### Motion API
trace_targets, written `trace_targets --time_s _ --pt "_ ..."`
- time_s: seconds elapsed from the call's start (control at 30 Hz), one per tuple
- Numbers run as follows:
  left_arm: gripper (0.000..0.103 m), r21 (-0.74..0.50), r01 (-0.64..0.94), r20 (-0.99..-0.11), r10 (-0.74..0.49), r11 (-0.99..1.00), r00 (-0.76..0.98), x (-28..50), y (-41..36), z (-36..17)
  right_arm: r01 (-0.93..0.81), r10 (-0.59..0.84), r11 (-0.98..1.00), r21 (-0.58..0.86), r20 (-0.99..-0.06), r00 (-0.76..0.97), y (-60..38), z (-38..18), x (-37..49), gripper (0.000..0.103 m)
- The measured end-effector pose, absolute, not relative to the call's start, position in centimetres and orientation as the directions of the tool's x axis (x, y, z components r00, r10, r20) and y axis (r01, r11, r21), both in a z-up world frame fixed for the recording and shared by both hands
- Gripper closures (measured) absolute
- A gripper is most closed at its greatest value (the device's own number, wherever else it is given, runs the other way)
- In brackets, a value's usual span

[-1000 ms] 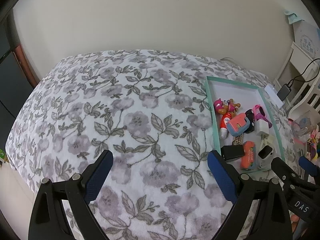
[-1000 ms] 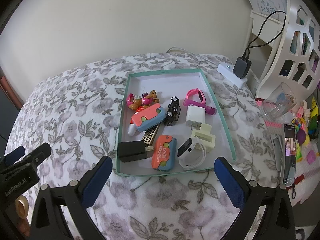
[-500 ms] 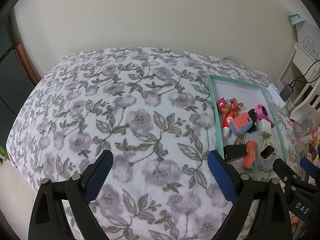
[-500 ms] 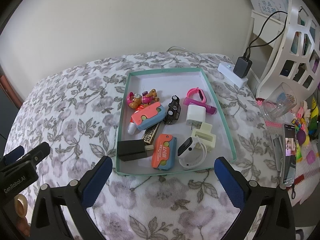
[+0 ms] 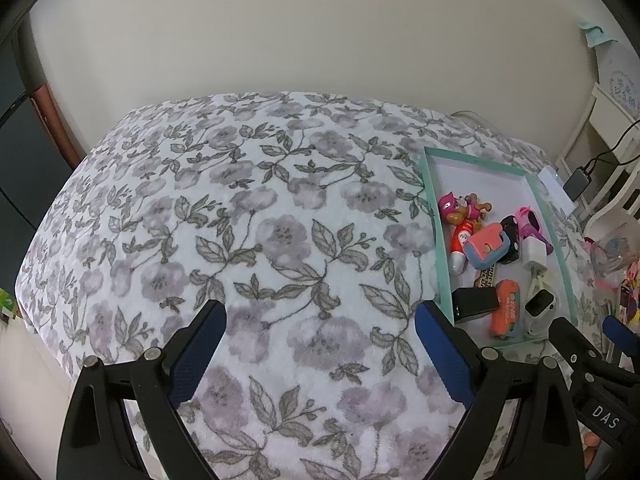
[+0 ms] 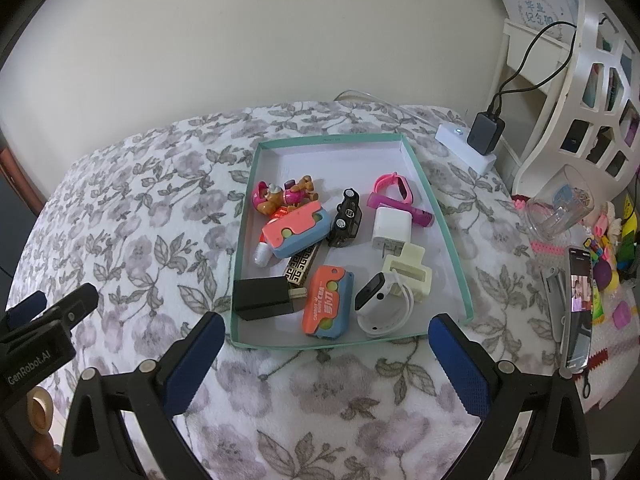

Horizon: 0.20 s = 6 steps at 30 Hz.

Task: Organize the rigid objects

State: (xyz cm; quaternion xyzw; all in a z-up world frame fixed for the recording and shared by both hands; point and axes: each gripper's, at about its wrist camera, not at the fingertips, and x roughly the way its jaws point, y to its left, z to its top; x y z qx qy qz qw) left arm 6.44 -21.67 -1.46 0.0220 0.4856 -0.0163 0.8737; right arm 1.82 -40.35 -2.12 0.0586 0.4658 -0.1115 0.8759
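Note:
A teal-rimmed shallow tray (image 6: 456,252) (image 5: 431,216) lies on a floral blanket and holds several small rigid items. Among them are a black charger (image 6: 262,298), an orange and blue case (image 6: 327,306), a white smartwatch (image 6: 376,304), a cream clip (image 6: 408,274), a white plug (image 6: 391,226), a black toy car (image 6: 346,218), a pink watch (image 6: 394,188) and a toy pup figure (image 6: 280,196). My right gripper (image 6: 326,354) hangs open just in front of the tray's near edge. My left gripper (image 5: 320,340) is open over bare blanket, left of the tray.
The blanket (image 5: 240,220) covers a bed against a pale wall. Right of the tray sit a white power strip with a black adapter (image 6: 484,136), a clear cup (image 6: 558,208), a phone (image 6: 578,312) and small toys. A white shelf (image 6: 592,80) stands at the far right.
Both grippers have drifted slightly; the tray sits a little farther right in the left wrist view and slightly lower in the right wrist view. Nothing was taken hold of or let go.

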Motion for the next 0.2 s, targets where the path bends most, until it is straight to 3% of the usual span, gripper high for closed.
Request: trace_targets --time_s 0.2 --pt "0.008 0.032 0.047 -0.850 0.002 0.998 0.527 6.35 -21.73 -1.60 0.252 -0.141 0.968 0.000 -0.829 0.541 -40.28 -2.12 1.82 0.000"
